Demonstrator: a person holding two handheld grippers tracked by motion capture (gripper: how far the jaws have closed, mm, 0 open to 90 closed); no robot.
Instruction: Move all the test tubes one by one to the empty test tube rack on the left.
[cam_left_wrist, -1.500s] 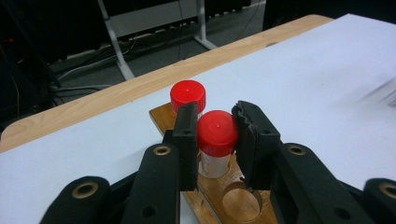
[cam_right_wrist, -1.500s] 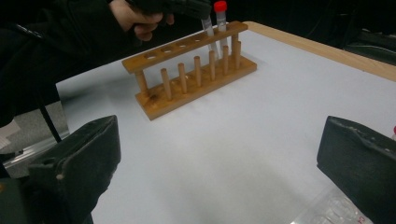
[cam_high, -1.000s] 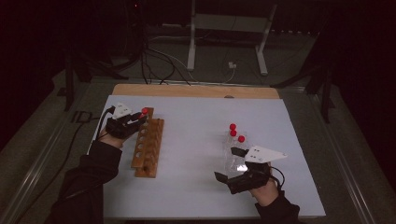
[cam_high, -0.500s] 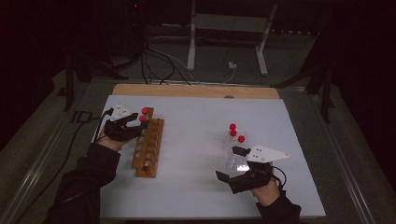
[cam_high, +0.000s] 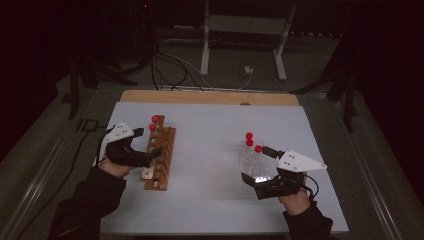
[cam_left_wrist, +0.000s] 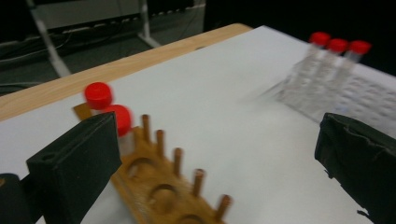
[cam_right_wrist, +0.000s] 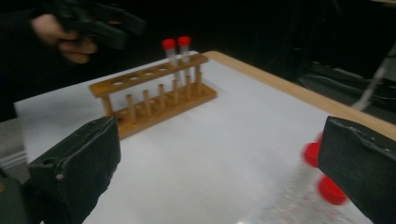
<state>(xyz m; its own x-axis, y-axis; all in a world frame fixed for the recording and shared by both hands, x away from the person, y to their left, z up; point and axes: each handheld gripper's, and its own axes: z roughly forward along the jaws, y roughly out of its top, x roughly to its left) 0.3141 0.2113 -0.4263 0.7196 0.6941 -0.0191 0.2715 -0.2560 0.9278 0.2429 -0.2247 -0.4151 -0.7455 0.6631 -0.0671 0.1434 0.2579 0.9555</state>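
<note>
On the left side of the tabletop (cam_high: 210, 150) sits the wooden rack (cam_high: 159, 156), long axis running away from me, with two red-capped tubes (cam_high: 154, 123) upright in its far holes. My left gripper (cam_high: 131, 152) hangs beside it, fingers wide apart, nothing in them. Three more capped tubes (cam_high: 250, 145) stand in a clear holder (cam_high: 252, 167) on the right, caps up. My right gripper (cam_high: 270, 186) sits just behind them, fingers spread, empty too. Best guess at the job: grab the next tube low on the body, keep it vertical, lift straight up so the neighbours don't tip.
</note>
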